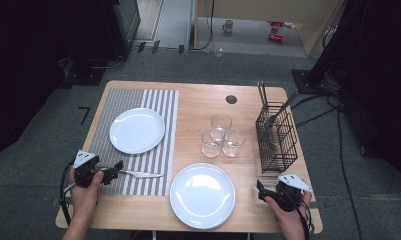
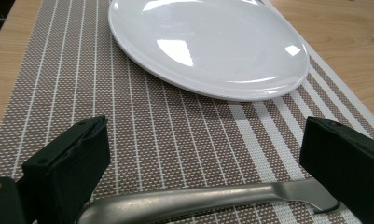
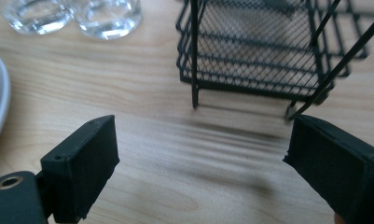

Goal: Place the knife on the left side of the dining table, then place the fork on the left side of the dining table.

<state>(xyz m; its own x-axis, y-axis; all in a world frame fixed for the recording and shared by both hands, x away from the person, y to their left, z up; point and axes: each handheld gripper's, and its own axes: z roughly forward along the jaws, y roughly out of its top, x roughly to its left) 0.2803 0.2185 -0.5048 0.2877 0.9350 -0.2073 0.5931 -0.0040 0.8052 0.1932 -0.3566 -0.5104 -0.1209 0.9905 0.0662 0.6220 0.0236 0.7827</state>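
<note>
A silver knife (image 1: 140,174) lies on the striped placemat (image 1: 158,107) near the table's front left. My left gripper (image 1: 117,170) is at its handle end, held by a hand. In the left gripper view the metal handle (image 2: 198,200) runs across between the two wide-apart jaws of that gripper (image 2: 205,140), and the pads do not press on it. A white plate (image 2: 208,42) sits just beyond on the mat. My right gripper (image 1: 260,191) stands open over bare wood at the front right, nothing between its jaws (image 3: 201,140).
A second white plate (image 1: 202,195) sits at the front centre. Three clear glasses (image 1: 221,122) cluster mid-table. A black wire basket (image 1: 276,137) with utensils stands at the right edge, just ahead of the right gripper (image 3: 254,51). The table (image 1: 203,102) has a cable hole at the back.
</note>
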